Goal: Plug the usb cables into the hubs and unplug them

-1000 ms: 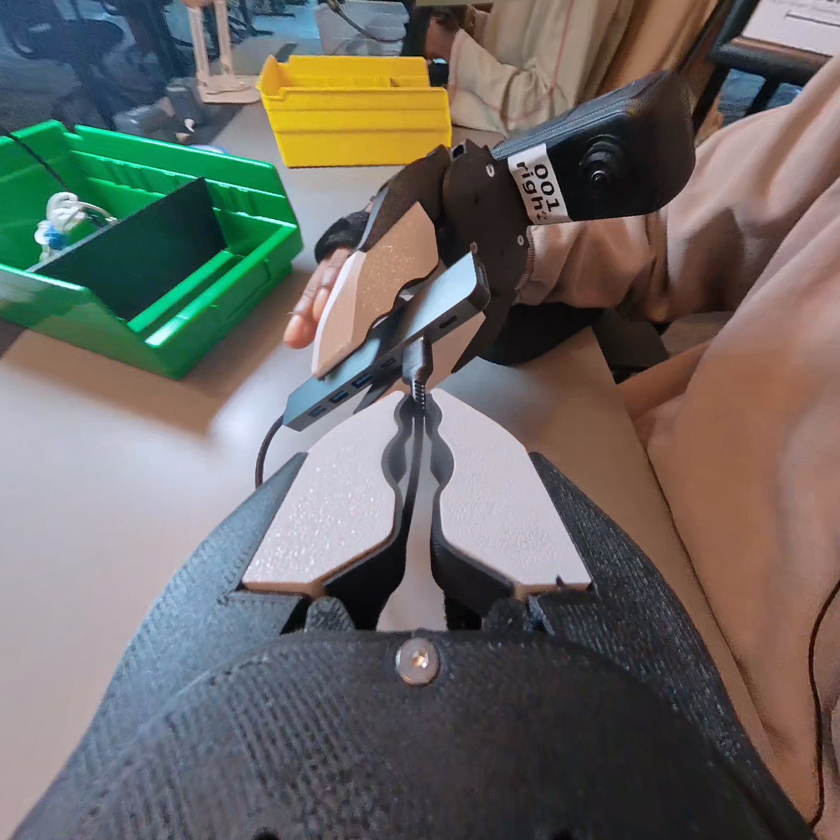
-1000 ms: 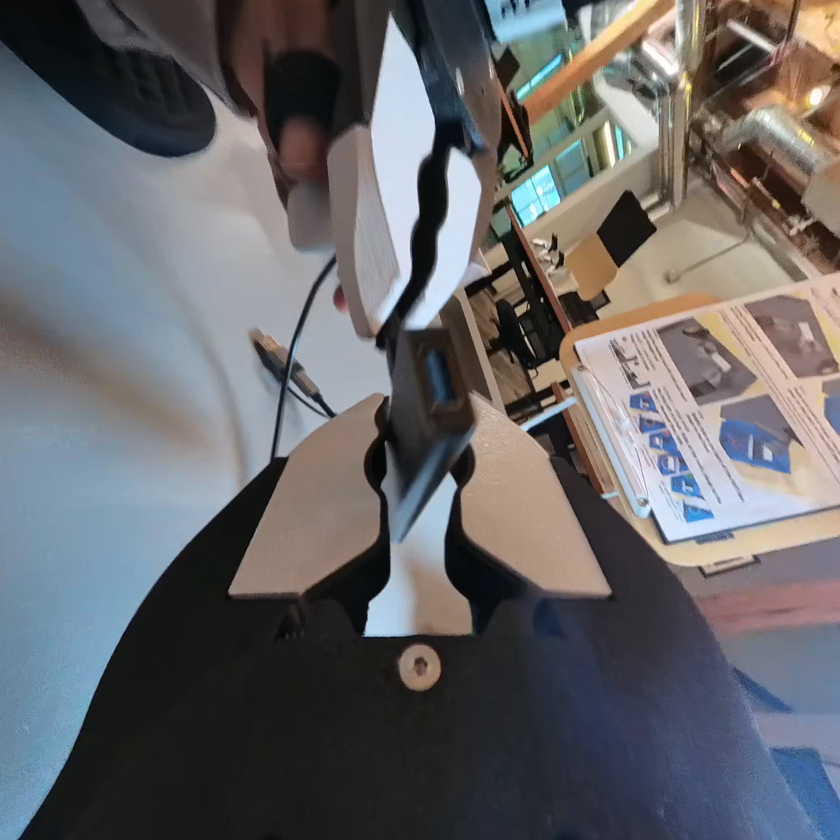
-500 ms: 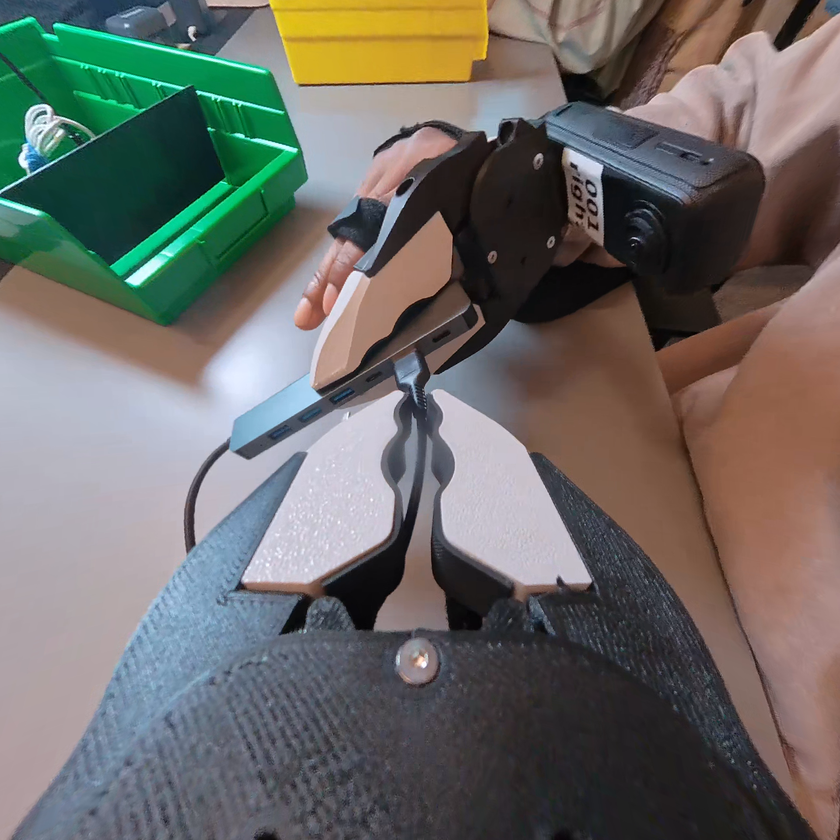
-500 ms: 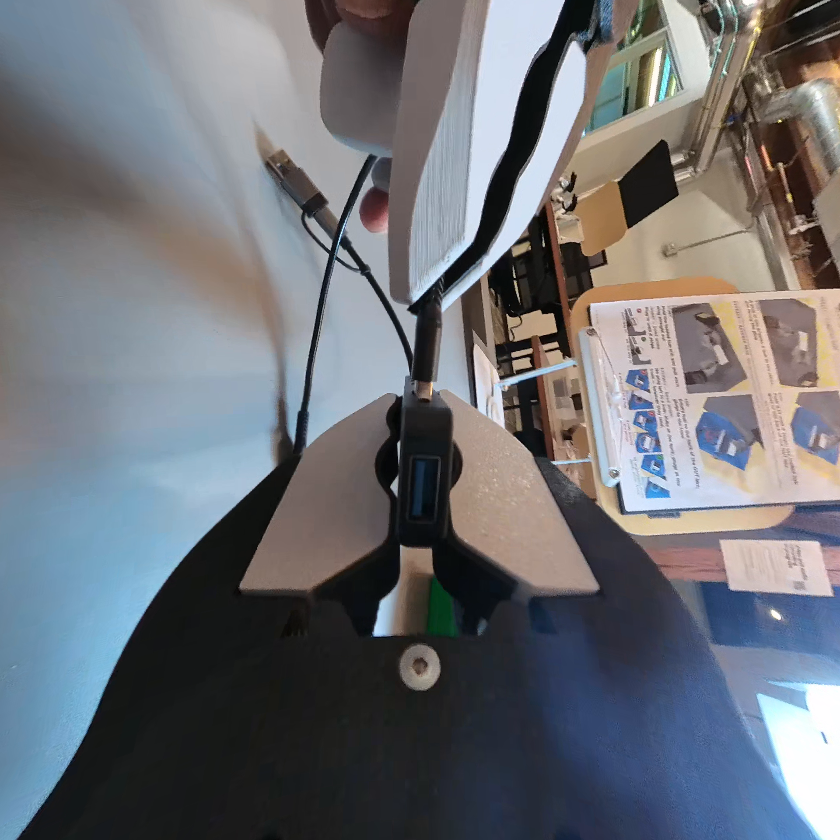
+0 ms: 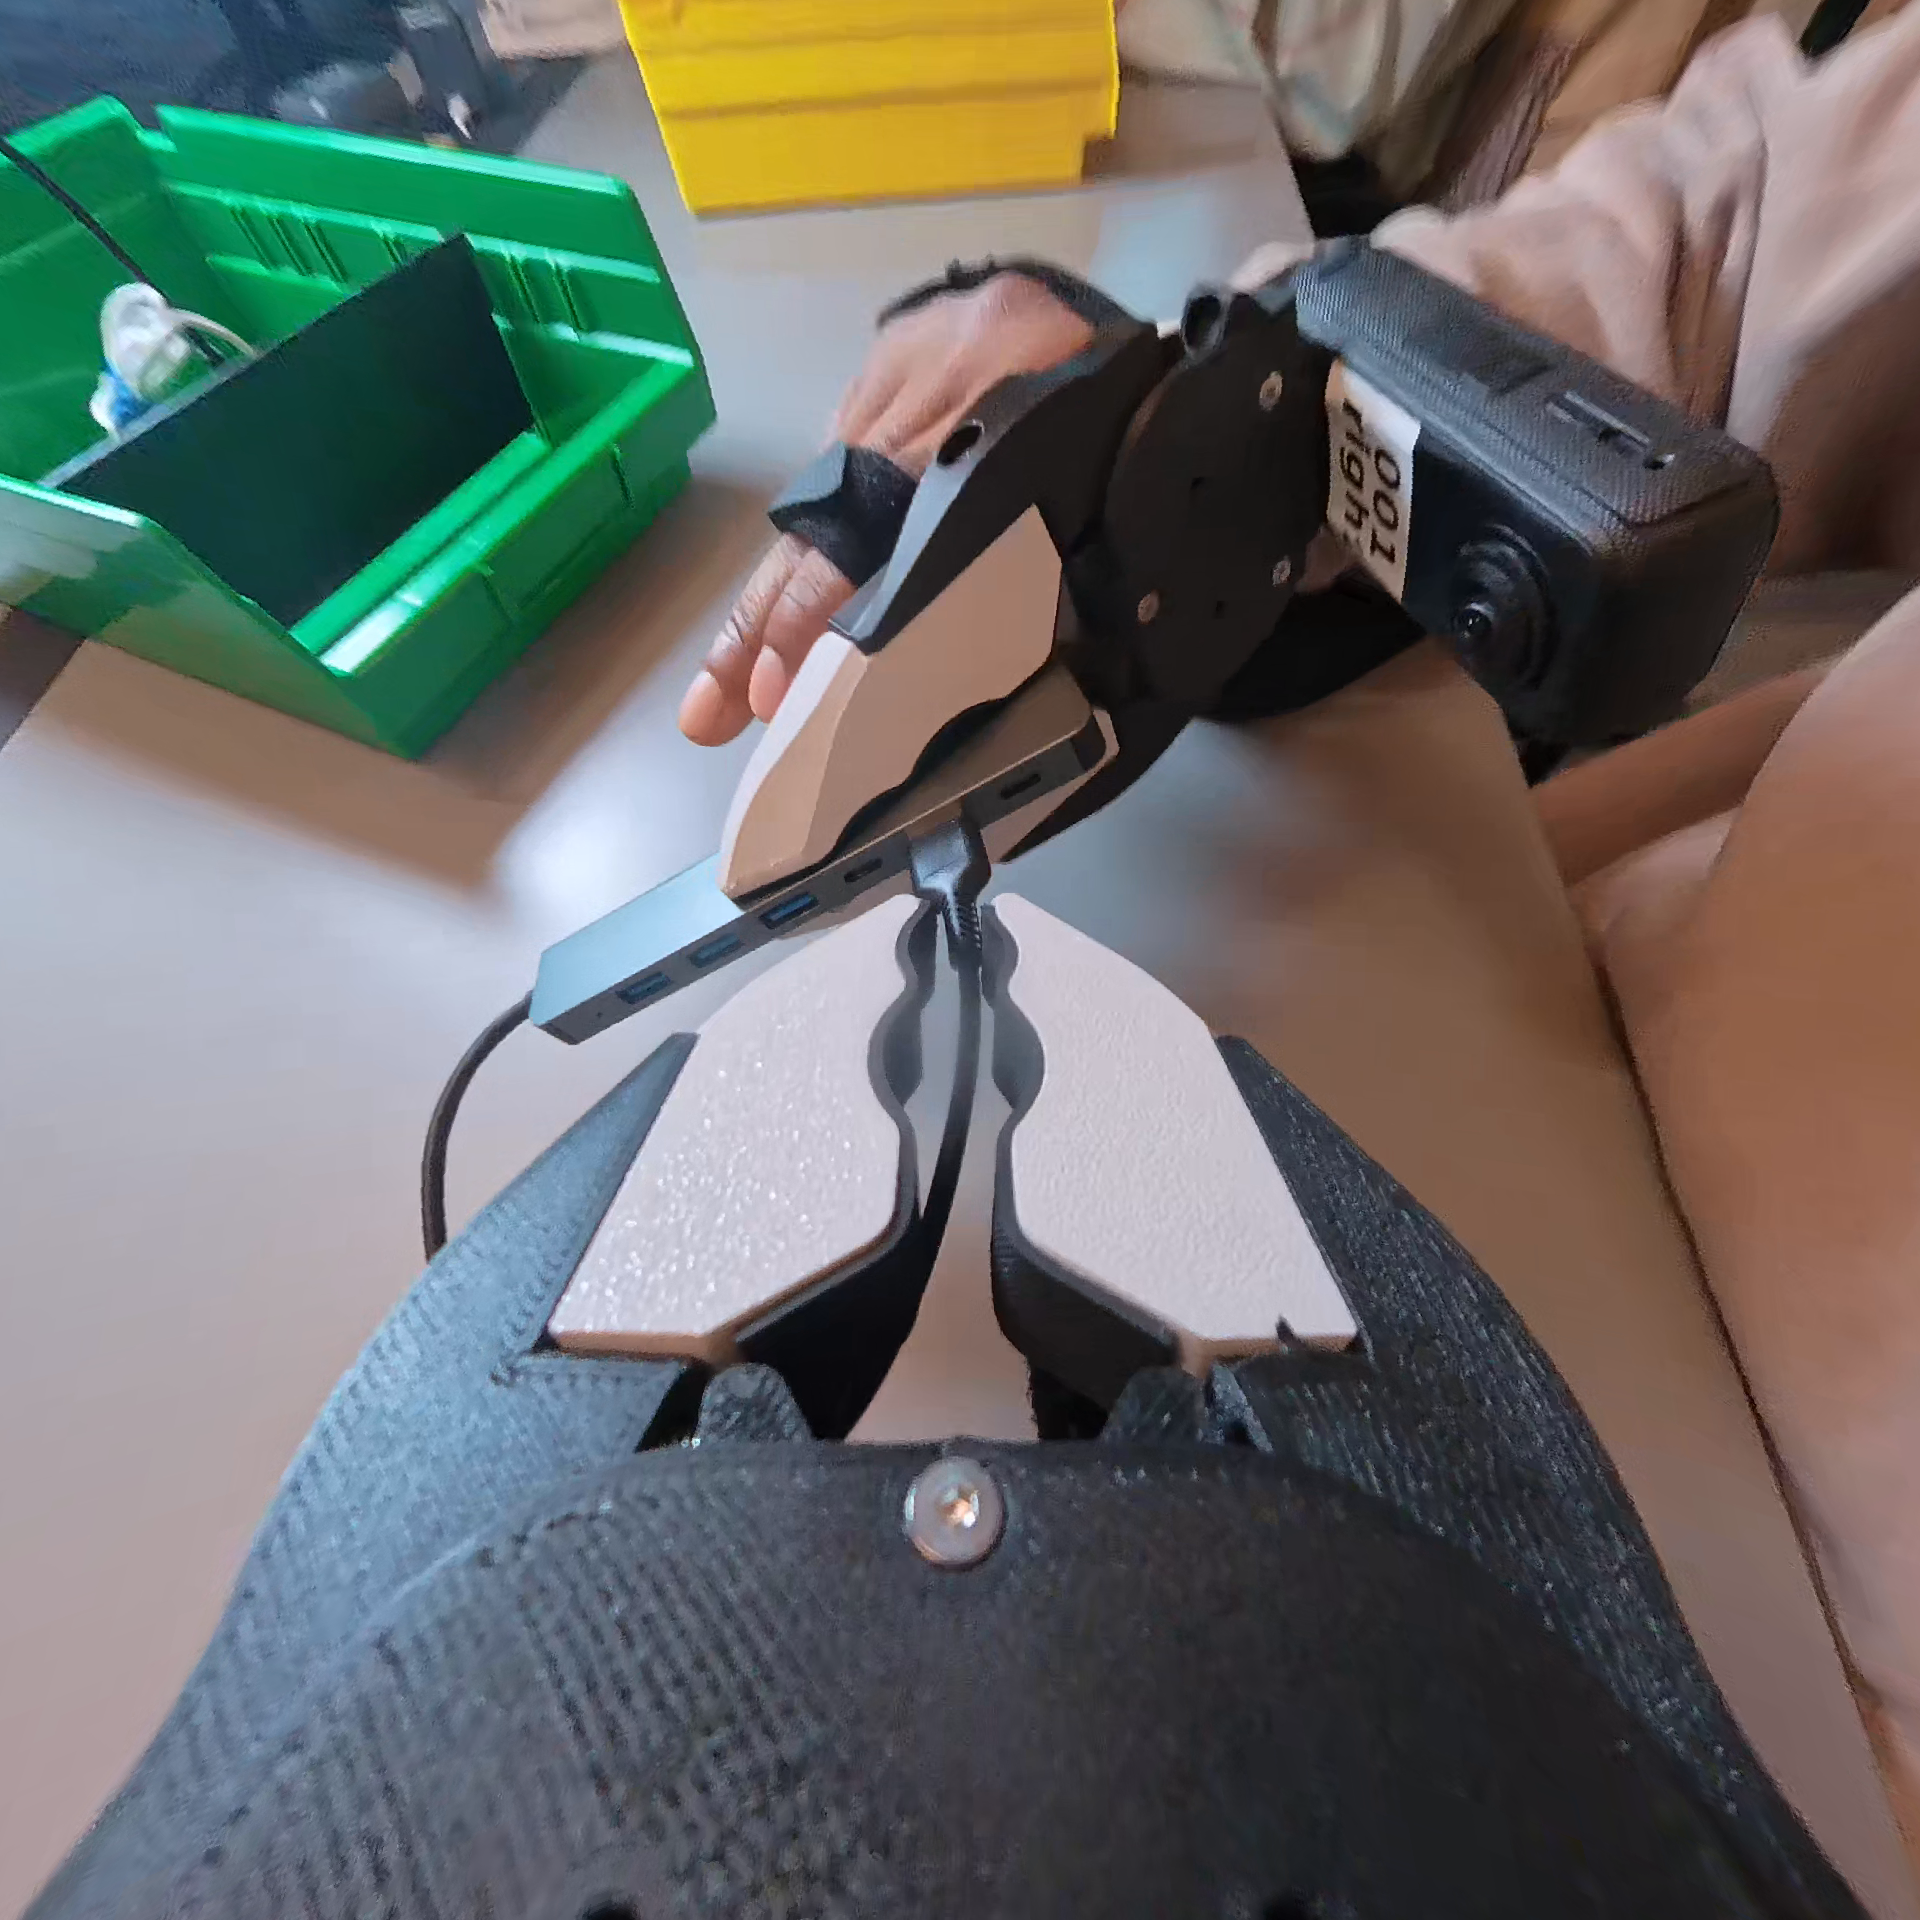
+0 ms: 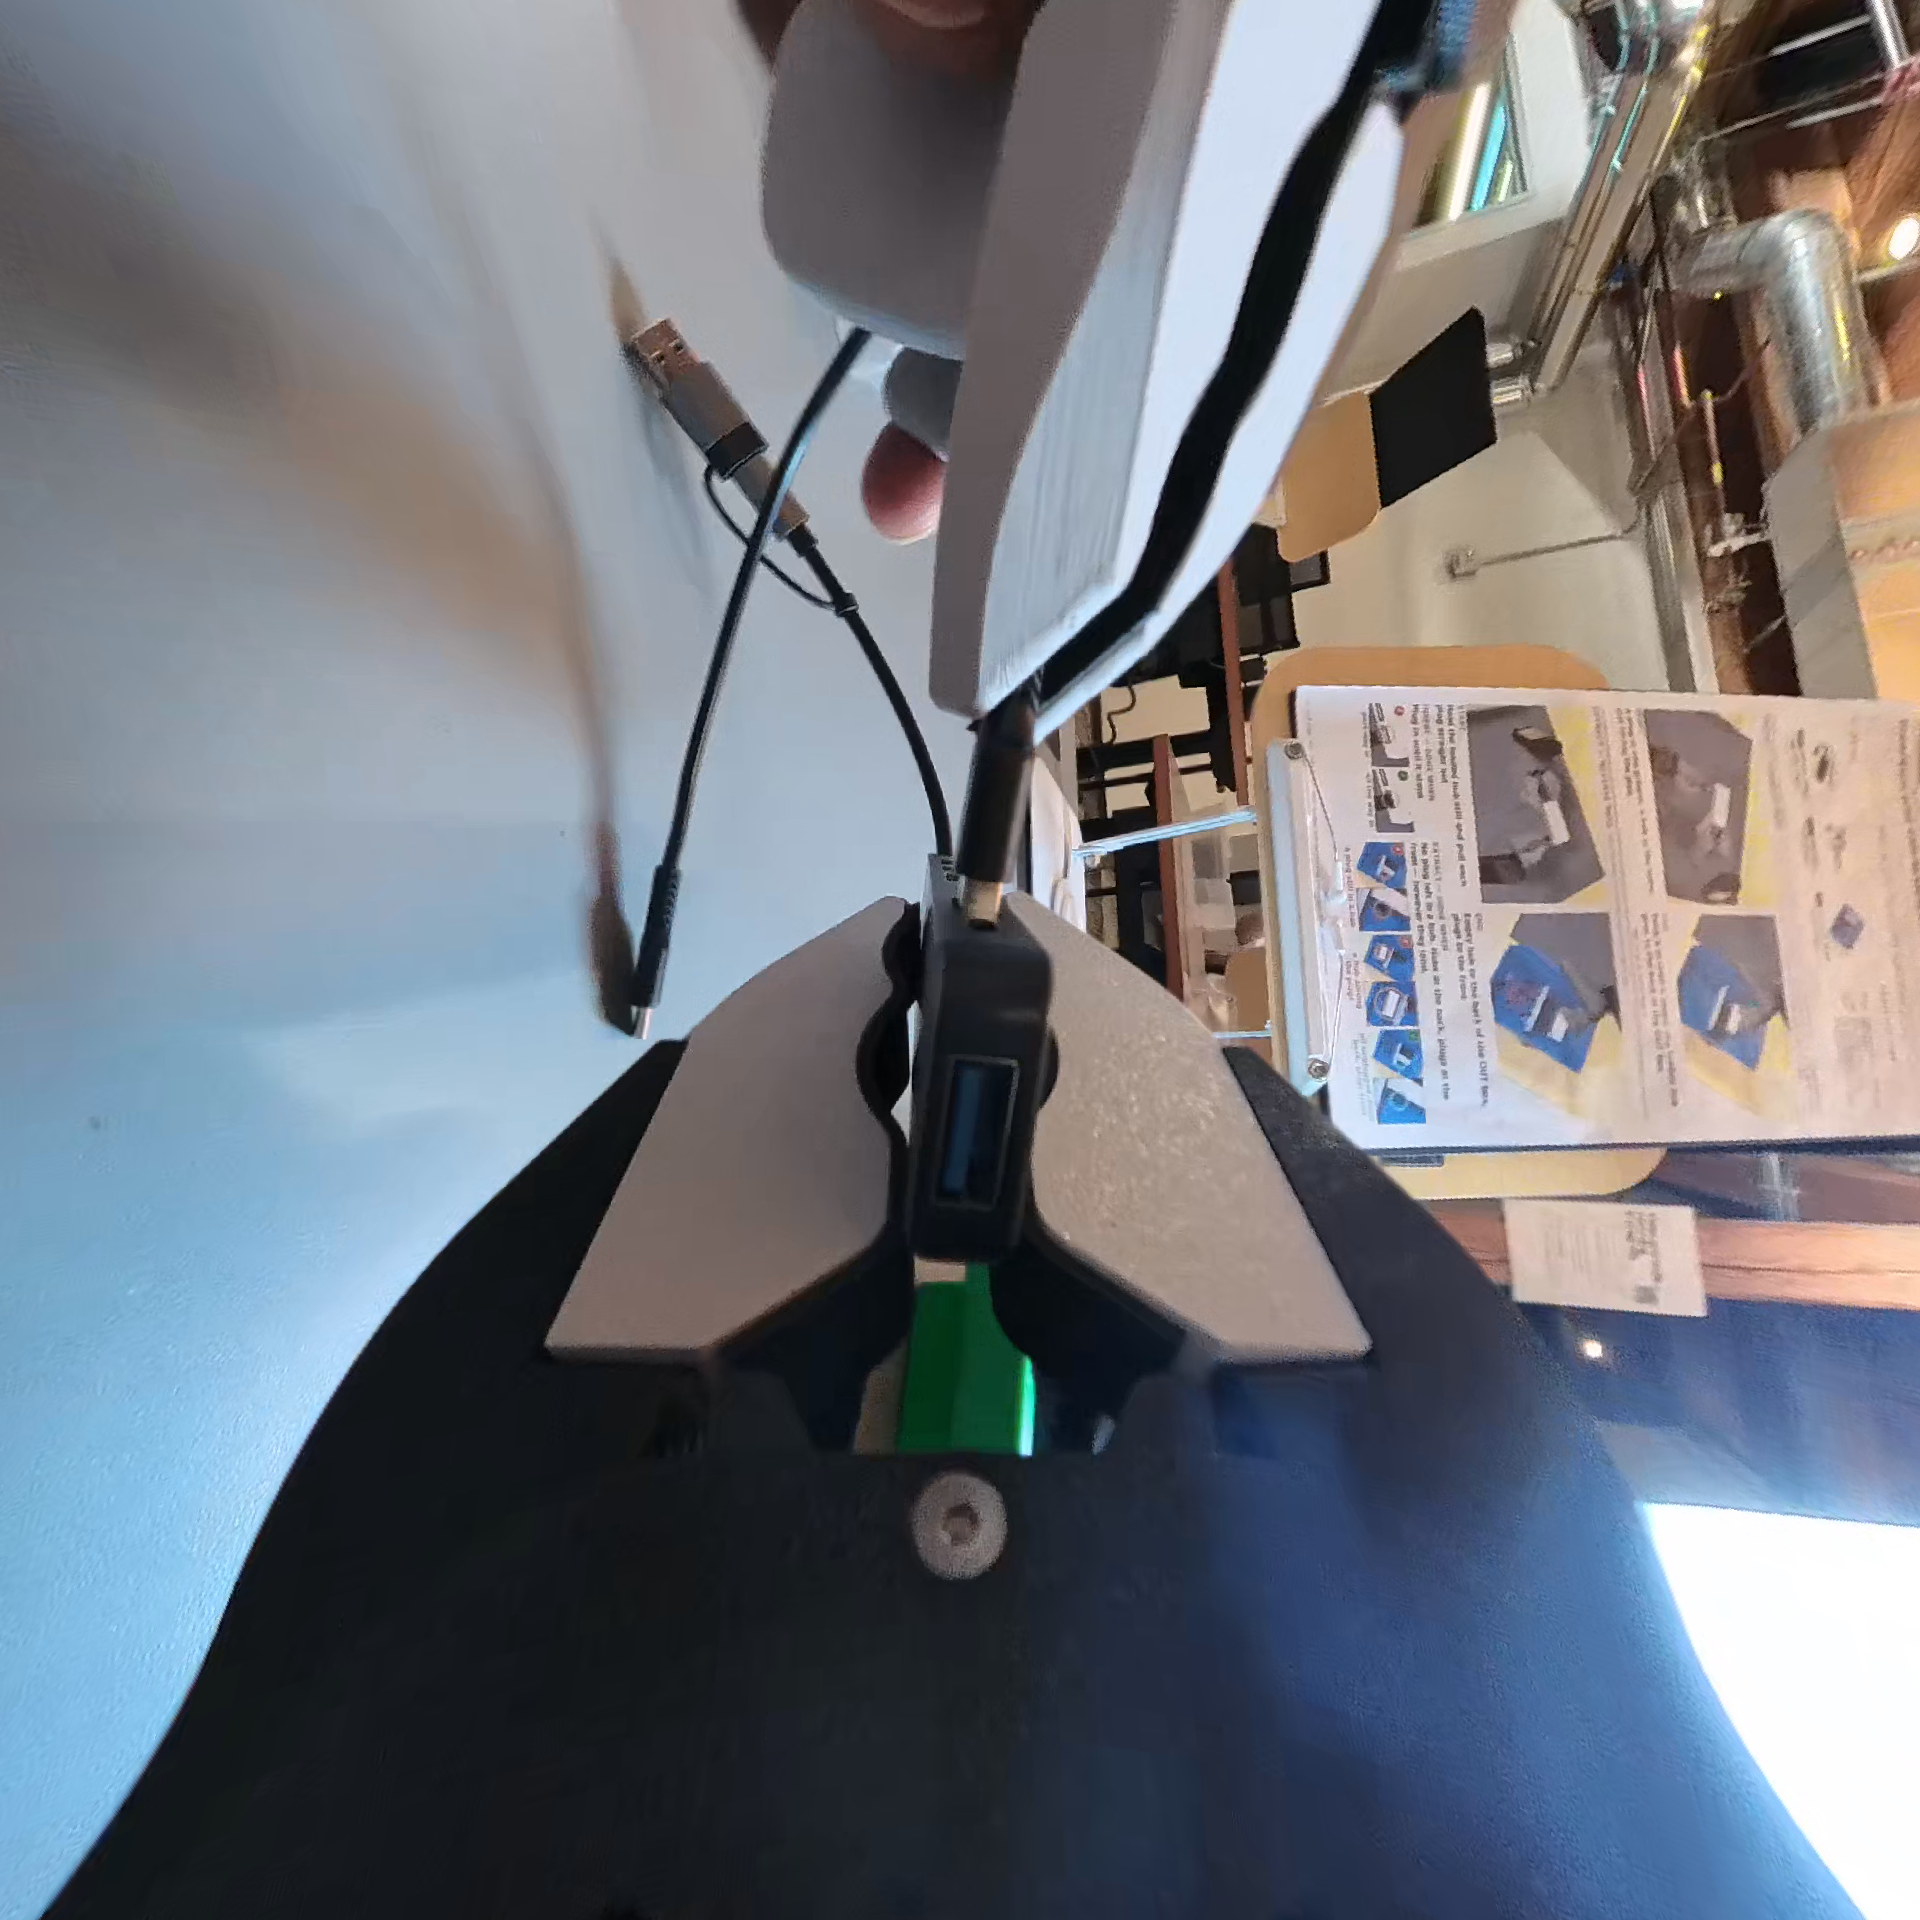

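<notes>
A dark grey USB hub is held level above the table by my right gripper, which is shut on its right half. In the right wrist view the hub is seen end-on between my right gripper fingers. My left gripper is shut on a black cable just behind its plug. The plug sits in a port on the hub's side, with a little metal showing at the joint. The left gripper hangs just above it.
A green bin with a black divider stands at the left and a yellow bin at the back. The hub's own lead ends in a silver connector on the table. A loose cable end dangles. A person's sleeve borders the right. Some 5 cm of space lies between my two pairs of fingers.
The right gripper has turned the hub from tilted to level and end-on to its camera. The left gripper has kept its hold on the cable, with the plug still at the hub.
</notes>
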`<state>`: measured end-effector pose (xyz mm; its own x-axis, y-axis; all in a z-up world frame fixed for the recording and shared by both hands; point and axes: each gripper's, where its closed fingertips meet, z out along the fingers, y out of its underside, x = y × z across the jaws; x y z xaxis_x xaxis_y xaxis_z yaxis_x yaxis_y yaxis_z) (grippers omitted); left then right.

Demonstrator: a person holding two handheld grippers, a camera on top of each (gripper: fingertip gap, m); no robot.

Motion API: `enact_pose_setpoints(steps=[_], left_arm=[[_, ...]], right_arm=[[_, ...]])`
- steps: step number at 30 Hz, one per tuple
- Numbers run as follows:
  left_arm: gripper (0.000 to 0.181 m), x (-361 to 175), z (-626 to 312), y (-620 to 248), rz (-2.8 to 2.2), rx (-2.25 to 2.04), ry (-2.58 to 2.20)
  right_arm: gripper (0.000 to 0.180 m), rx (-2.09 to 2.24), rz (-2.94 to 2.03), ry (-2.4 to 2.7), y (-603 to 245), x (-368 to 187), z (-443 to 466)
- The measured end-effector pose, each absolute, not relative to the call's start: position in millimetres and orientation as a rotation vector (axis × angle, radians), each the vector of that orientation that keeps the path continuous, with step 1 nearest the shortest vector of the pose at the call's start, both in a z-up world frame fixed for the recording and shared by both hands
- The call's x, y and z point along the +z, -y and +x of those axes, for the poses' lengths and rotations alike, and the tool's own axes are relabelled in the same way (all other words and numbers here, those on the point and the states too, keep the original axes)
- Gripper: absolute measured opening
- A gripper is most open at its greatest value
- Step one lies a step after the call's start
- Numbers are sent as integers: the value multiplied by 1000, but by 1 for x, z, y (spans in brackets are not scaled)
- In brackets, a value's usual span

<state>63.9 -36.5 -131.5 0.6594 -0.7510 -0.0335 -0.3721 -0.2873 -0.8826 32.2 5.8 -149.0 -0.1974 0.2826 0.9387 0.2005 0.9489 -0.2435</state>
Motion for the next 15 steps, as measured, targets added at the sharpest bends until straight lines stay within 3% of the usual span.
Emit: enact_pose_setpoints(steps=[6, 9, 12, 15], left_arm=[[16, -133, 69, 41, -1872, -494, -938], [35, -73, 46, 48, -1678, -538, -841], [32, 13, -39, 61, -1517, -445, -569], [25, 25, -155, 67, -1694, -95, -351]], right_arm=[[12, 95, -346, 1777, -3, -153, 37], [12, 96, -434, 1699, -17, -132, 38], [12, 177, -547, 1576, -37, -100, 51], [12, 237, -619, 1460, -56, -71, 64]])
